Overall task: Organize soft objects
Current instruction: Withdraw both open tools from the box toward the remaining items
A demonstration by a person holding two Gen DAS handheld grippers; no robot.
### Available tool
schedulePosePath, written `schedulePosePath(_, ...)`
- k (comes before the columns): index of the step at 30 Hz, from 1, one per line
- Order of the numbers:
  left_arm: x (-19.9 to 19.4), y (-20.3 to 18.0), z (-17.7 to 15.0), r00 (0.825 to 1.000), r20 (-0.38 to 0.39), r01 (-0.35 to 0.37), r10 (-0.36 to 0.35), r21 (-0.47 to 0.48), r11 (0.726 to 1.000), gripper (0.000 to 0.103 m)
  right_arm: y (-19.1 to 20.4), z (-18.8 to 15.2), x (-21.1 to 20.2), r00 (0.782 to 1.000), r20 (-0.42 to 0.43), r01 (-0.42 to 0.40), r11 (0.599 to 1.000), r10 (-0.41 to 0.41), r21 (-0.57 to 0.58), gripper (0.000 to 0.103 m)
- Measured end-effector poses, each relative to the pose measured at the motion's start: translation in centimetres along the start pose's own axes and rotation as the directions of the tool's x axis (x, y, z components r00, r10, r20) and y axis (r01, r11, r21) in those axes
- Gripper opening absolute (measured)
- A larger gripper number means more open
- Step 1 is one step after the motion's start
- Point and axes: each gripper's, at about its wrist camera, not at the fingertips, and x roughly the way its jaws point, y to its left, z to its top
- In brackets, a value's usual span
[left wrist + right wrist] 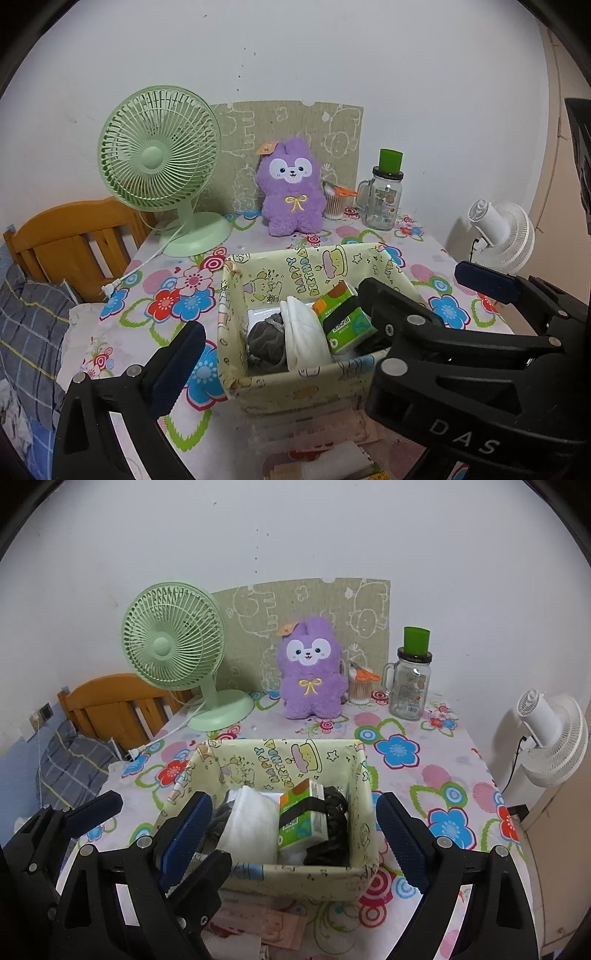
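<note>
- Both claws are held with jaws spread wide and empty: the left gripper [291,347] and the right gripper [291,830] are each poised at the near side of the fabric storage box [295,875].
- Inside the box, a white folded cloth [251,823], a green tissue pack [303,816], a grey bundle [267,338] and a black item [334,830] are seen.
- Behind the box, a purple plush bunny [310,675] is seated upright, with a green desk fan [173,650] to its left and a glass mug jar [410,686] to its right.

Both wrist views near, angled down, sharing fabric basket [306,384] [295,875]
</note>
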Motion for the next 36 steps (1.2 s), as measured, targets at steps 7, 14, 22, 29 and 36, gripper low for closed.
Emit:
schedulePosePath(7,-1.6,-0.1,-0.9,1.000,0.021,-0.002,0.002,0.004,1.000,0.103,0.1,-0.8,-1.7,1.000,0.018,-0.004,1.000,0.004,-0.006,0.092)
schedulePosePath(14,-2.7,0.0,-1.7,1.000,0.026,-0.005,0.005,0.002,1.000,0.103,0.4,-1.6,-3.2,1.000,0.031,-0.006,1.000,0.006,-0.016,0.092)
schedulePosePath(22,-3.6,0.2,-2.8,1.000,0.028,-0.007,0.007,-0.003,1.000,0.102,0.2,-2.6,-4.7,0.999,0.047,-0.009,1.000,0.009,0.002,0.092)
schedulePosePath(29,-4.7,0.7,-4.2,0.999,0.035,-0.011,0.011,-0.013,1.000,0.098,0.6,-3.9,-5.5,0.999,0.041,-0.007,1.000,0.007,0.000,0.092)
schedulePosePath(36,-5.3,0.7,-5.6,1.000,0.028,-0.012,0.012,0.001,1.000,0.097,1.3,-5.4,-6.2,0.999,0.036,-0.006,1.000,0.007,-0.015,0.092)
